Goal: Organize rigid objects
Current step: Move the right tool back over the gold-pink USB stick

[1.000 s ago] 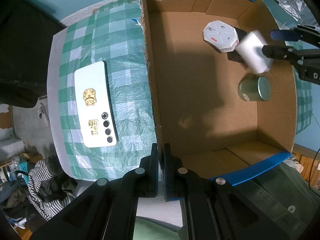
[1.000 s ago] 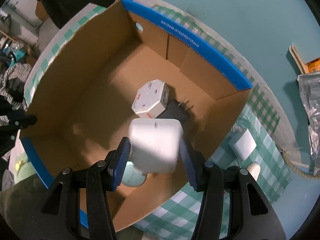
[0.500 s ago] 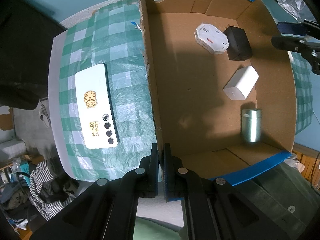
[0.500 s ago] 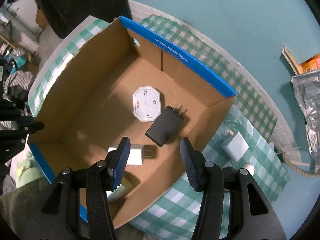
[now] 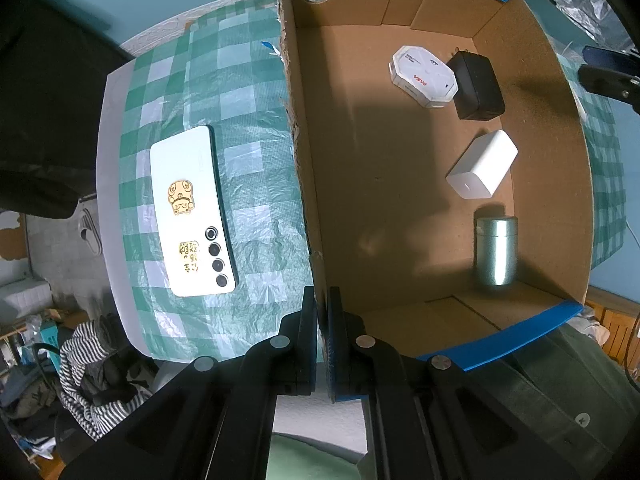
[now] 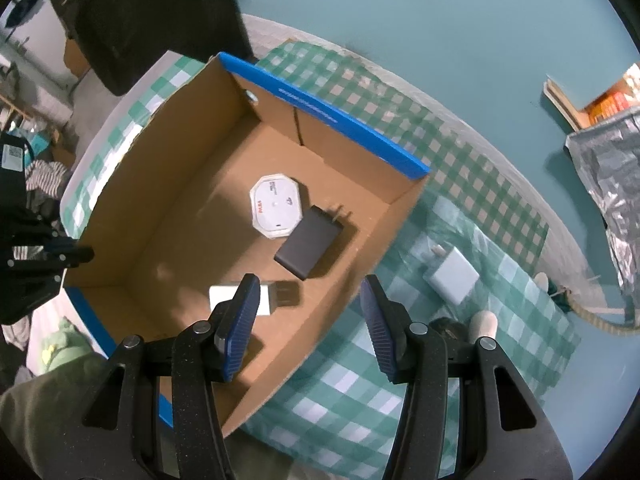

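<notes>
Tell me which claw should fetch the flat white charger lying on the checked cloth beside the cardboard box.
Right. The right claw is open and empty, and the flat white charger lies just past its right finger. The left claw is shut on the cardboard box wall, on the far side.

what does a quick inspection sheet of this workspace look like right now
surface: table under a green checked cloth.
job's things: cardboard box holds octagonal white case, black adapter, white charger block, metal tin; white phone and white plug adapter lie on the cloth outside.
clutter: striped cloth off the table.
grippers: left tool shut on the box wall; right tool open, empty, above the box.
cables: rope-like cord at table edge.
surroundings: teal floor, silver foil bag.
</notes>
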Tool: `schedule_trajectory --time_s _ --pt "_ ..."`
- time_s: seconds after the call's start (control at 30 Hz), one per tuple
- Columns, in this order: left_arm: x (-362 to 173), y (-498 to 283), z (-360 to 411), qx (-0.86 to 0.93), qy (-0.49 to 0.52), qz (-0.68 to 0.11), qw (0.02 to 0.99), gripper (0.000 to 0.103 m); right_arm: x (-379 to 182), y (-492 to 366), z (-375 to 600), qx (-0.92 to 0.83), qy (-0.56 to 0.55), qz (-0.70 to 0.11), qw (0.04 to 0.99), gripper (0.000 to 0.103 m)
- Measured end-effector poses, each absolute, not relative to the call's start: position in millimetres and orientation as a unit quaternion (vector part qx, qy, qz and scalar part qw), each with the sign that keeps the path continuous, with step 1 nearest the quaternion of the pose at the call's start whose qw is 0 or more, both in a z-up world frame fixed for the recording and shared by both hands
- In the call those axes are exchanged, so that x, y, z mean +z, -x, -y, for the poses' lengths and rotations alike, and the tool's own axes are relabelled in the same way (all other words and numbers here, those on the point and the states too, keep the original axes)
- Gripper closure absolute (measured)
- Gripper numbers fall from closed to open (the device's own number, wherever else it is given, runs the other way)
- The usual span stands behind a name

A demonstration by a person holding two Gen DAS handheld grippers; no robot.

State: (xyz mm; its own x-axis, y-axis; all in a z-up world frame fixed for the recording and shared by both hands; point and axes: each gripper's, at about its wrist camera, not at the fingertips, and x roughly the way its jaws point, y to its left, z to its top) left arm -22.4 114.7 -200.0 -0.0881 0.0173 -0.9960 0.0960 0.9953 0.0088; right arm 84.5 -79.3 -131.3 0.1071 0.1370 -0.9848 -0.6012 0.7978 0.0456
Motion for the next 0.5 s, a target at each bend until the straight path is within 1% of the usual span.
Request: schedule_trajectory --time_s 0.1,0.23,0.5 --pt "-200.1 22.4 -114.8 -0.029 -0.038 -0.737 0.674 0.099 -127.6 -85.4 91.2 0.248 0.18 -0.617 0.725 0.05" --pt "-200.0 22.4 -114.8 -0.029 -0.038 -0.737 0.674 0.099 -126.9 -89.1 114.0 0.228 0.174 -0.619 0.731 0.042" --pt "-200.0 22.7 -115.2 -0.029 -0.039 -0.737 0.674 0.099 -152.1 -101.0 167.6 0.176 0.157 -0.651 0.722 0.041"
